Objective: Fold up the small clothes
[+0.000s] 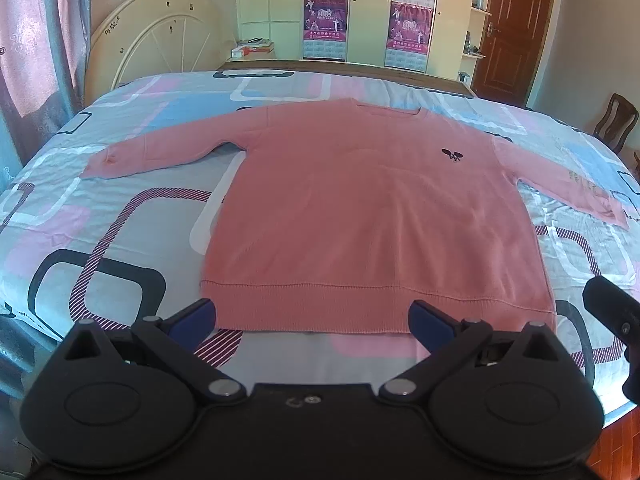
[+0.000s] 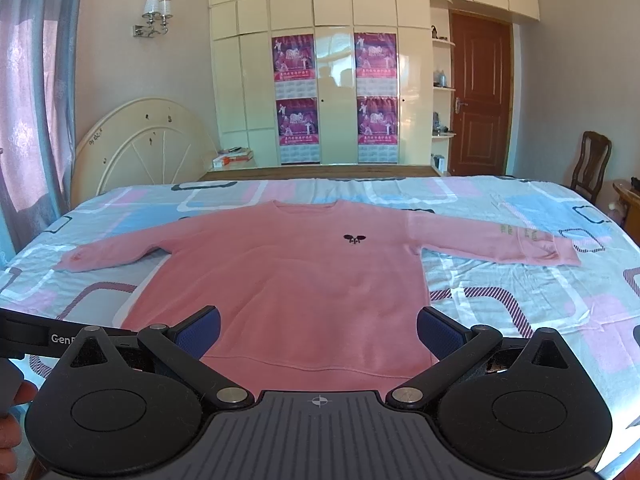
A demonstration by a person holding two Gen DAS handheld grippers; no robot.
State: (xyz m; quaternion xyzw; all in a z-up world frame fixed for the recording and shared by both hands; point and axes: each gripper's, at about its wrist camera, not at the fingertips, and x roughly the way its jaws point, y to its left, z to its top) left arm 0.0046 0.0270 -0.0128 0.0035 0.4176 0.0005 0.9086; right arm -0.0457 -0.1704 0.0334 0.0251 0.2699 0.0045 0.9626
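Clearly nothing is folded yet: the pink sweater (image 1: 372, 216) lies flat and face up on the patterned bed sheet (image 1: 120, 240), its hem nearest the tools and its neckline at the far end, so the body's long axis runs straight away from both grippers. At the left, one sleeve (image 1: 160, 152) reaches out sideways toward the left edge of the bed; at the right, the other sleeve (image 2: 500, 240), with pale lettering near its cuff, stretches toward the right edge. The left gripper (image 1: 312, 318) hovers just short of the hem with its blue pads spread wide apart, clamped on nothing, roughly centred on the hem. The right gripper (image 2: 318, 330) likewise has its jaws wide apart and empty, and it sits over the near part of the body, a little toward the hem's right corner. Judging from this, each sleeve lies on the side of its own gripper, so each would probably be brought inward across the chest.
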